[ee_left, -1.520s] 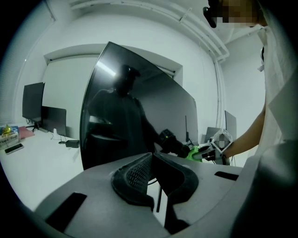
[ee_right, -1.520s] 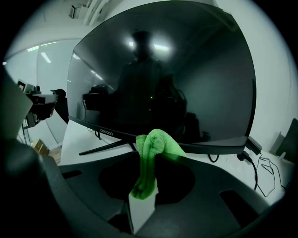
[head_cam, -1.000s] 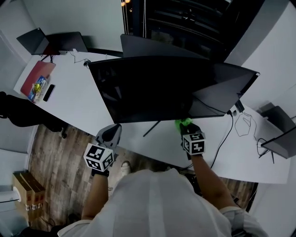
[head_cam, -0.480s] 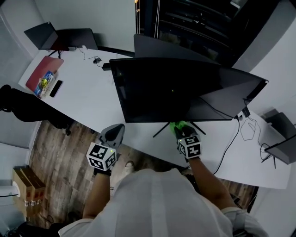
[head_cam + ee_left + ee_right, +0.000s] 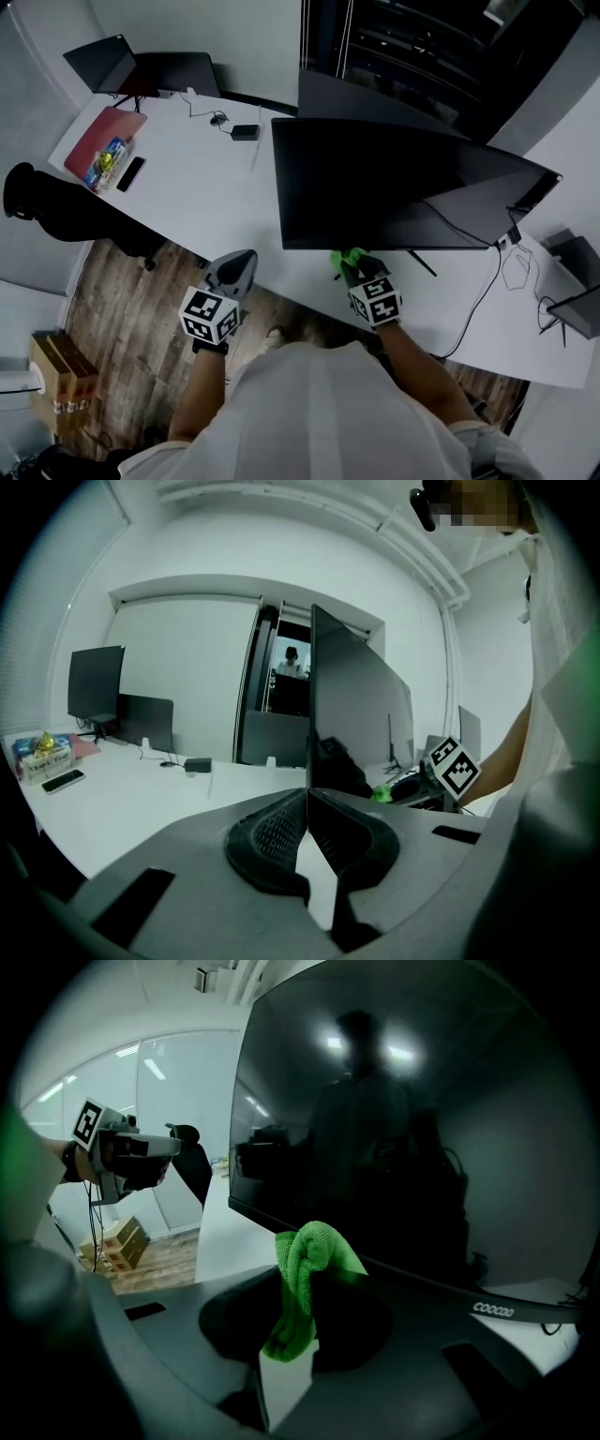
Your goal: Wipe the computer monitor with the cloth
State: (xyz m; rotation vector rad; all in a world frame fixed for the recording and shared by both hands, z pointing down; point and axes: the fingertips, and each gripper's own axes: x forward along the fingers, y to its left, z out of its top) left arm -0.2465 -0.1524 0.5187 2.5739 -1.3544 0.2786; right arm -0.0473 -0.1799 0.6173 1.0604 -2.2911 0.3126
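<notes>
While the right tool (image 5: pixel 302 1290) is clenched on the green cloth (image 5: pixel 314 1255), a bunched fold of the fabric stands up past its tips, facing the dark screen of the monitor (image 5: pixel 422 1129). The head view puts this tool at the monitor's lower edge, toward the left corner, with the cloth between the tips and the bezel. Whether the fabric actually touches the glass I cannot tell. The left tool (image 5: pixel 307 799) is closed on nothing, its tips meeting. It hovers off the near edge of the desk (image 5: pixel 202 202), left of the monitor and apart from it.

The main risk seems to be the small amount of cloth showing. With a hard or steeply angled press, the bare tips could likely meet the panel and mark it. A stroke dragged along the screen may also tug the fold out of the grip. Since the left tool braces nothing, a firm push low at that corner could swivel or rock the monitor.
</notes>
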